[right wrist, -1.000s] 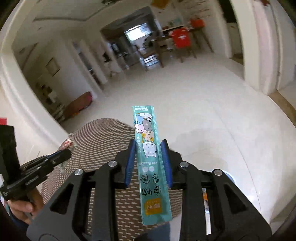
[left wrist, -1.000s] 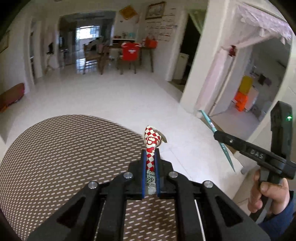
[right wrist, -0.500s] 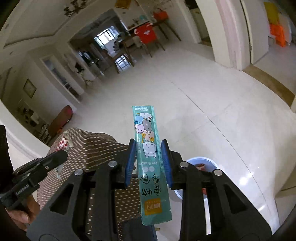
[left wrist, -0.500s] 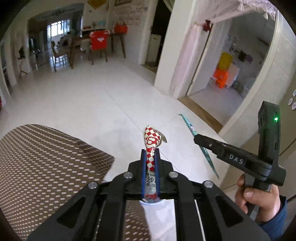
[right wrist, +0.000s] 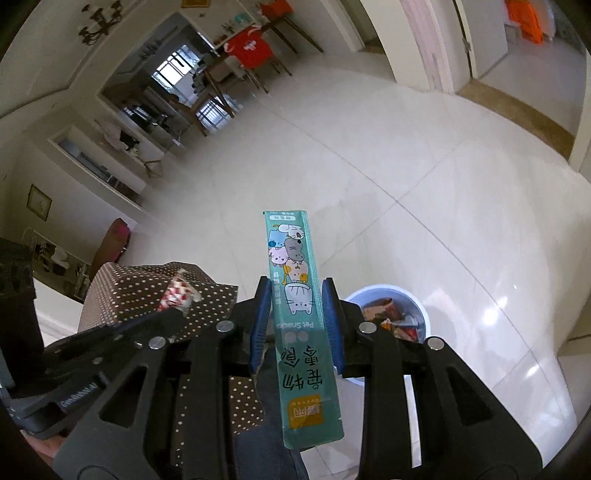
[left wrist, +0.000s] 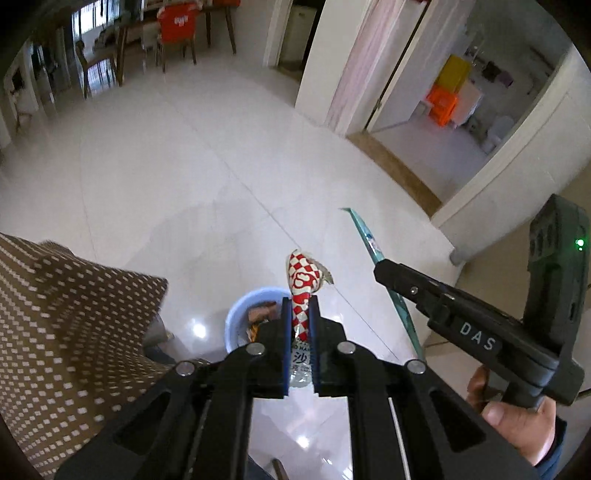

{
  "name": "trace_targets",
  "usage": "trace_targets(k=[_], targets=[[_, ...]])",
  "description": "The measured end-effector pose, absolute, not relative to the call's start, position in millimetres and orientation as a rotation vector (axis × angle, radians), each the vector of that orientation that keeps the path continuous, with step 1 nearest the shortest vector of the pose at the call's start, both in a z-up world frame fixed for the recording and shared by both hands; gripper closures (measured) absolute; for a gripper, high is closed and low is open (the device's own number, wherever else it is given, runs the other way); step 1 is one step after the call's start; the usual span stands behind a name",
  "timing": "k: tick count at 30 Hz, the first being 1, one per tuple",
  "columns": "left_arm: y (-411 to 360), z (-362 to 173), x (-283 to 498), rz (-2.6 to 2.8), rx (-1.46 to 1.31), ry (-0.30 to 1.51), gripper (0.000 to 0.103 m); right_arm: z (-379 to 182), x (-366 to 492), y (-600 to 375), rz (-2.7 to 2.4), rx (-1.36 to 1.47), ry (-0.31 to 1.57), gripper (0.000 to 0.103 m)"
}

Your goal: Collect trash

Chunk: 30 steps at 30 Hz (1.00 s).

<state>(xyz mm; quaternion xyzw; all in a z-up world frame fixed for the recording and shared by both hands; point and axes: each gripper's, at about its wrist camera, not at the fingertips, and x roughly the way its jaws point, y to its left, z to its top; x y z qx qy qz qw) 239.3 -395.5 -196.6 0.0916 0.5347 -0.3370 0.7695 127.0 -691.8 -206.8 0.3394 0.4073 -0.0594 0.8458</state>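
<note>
My left gripper (left wrist: 300, 306) is shut on a red-and-white checkered wrapper (left wrist: 303, 280), held above a light blue trash bin (left wrist: 240, 314) that stands on the floor with wrappers inside. My right gripper (right wrist: 294, 295) is shut on a long teal pet-snack sachet (right wrist: 295, 295) that stands upright between the fingers. The bin (right wrist: 413, 299) lies just right of and below it. The right gripper (left wrist: 391, 271) with the sachet (left wrist: 364, 232) also shows in the left wrist view, to the right of the bin. The left gripper (right wrist: 173, 314) with its wrapper (right wrist: 179, 293) shows at the left of the right wrist view.
A brown table with a white-dotted cloth (left wrist: 66, 325) is at the left, its corner next to the bin. Glossy white tile floor (left wrist: 184, 166) spreads ahead. A doorway with a brown threshold (left wrist: 399, 166) is at the right. Dining chairs (left wrist: 177, 29) stand far back.
Both grippers have swung right, away from over the table, with their wrappers still held. The blue bin has come into view below them.
</note>
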Motion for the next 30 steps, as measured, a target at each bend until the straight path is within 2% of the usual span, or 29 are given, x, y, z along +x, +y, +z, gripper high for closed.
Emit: trace_targets(k=[2, 3, 5, 7, 9, 10, 12, 15, 19, 24, 30], targets=[[-403, -207, 250, -0.735, 0.198, 1.199, 0.094, -214, 135, -696, -0.126, 0.74, 0.87, 0.072], [-407, -213, 254, -0.737, 0.199, 1.219, 0.092, -220, 138, -699, -0.123, 0.77, 0.873, 0.06], [-411, -224, 267, -0.732, 0.188, 1.276, 0.076, -230, 140, -706, -0.141, 0.797, 0.871, 0.035], [-412, -228, 275, -0.705, 0.168, 1.271, 0.038, -236, 142, -710, -0.151, 0.81, 0.882, 0.034], [-410, -224, 279, -0.685, 0.159, 1.245, 0.026, -238, 141, -713, -0.166, 0.821, 0.88, 0.028], [-407, -222, 280, -0.675, 0.165, 1.238, 0.023, -239, 138, -712, -0.172, 0.822, 0.876, 0.026], [-403, -220, 280, -0.66, 0.176, 1.232, 0.022, -239, 134, -712, -0.192, 0.822, 0.872, 0.015], [-396, -209, 277, -0.642, 0.18, 1.204, 0.02, -240, 129, -713, -0.225, 0.821, 0.879, 0.006], [-386, -186, 264, -0.623, 0.214, 1.124, 0.012, -233, 122, -710, -0.271, 0.8, 0.886, 0.006], [-370, -156, 242, -0.613, 0.226, 1.037, 0.01, -210, 109, -697, -0.289, 0.772, 0.865, 0.006], [-339, -110, 206, -0.605, 0.204, 0.907, 0.01, -149, 92, -663, -0.29, 0.678, 0.791, 0.006]])
